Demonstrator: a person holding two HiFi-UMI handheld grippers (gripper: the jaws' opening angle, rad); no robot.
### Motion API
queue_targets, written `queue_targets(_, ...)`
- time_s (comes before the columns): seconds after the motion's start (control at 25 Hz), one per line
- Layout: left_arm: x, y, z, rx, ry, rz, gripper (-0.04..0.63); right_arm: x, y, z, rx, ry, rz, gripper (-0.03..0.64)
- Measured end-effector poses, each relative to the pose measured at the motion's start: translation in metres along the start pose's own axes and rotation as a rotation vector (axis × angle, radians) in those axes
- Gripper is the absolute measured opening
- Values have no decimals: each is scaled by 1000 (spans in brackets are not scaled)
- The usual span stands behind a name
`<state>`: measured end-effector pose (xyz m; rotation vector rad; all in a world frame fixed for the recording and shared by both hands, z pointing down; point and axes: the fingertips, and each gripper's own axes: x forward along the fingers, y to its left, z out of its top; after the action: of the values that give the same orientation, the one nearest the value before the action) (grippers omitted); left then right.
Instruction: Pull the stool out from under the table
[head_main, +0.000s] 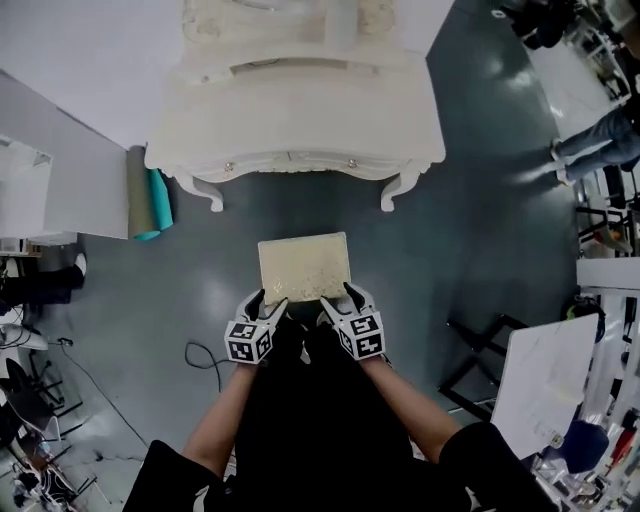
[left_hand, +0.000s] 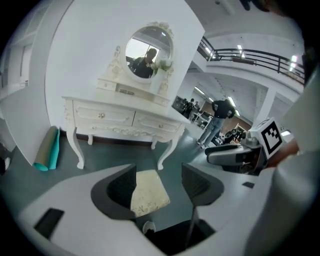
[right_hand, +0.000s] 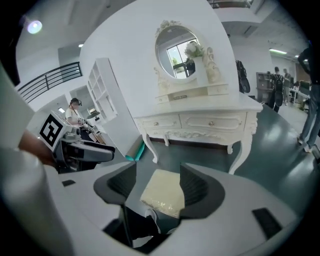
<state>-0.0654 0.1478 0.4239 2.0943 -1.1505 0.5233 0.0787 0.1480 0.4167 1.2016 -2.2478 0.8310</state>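
Grey glossy floor (head_main: 480, 200) under cream stool (head_main: 304, 267), apart from white dressing table (head_main: 300, 110)

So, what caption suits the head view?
Cream stool before a white table, left gripper and right gripper at its near edge.

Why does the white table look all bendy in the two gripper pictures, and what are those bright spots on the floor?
Left gripper view and right gripper view: the wide-angle lens bends the dressing table and darkens the picture corners. Head view: the pale spots on the floor are glare from lights, probably overhead; the stool looks sharp.
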Motion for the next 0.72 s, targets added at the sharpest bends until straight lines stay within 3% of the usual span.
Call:
queue_targets(0.12, -16, -10, 30, -9, -57, -8, 299, -9, 14, 32, -7, -44, 15, 287)
queue_targets(0.32, -42, -41, 79, 96, -147, -13, 299, -27, 32, 91, -33, -131, -4, 287)
queue_targets(0.56, -67, -75, 142, 93, -257, -101, 298, -52, 57, 165, -39, -265, 4, 268)
queue_targets(0.72, -86, -76, 179, 87, -324, -132, 291, -71, 75, 208, -55, -358, -4, 225)
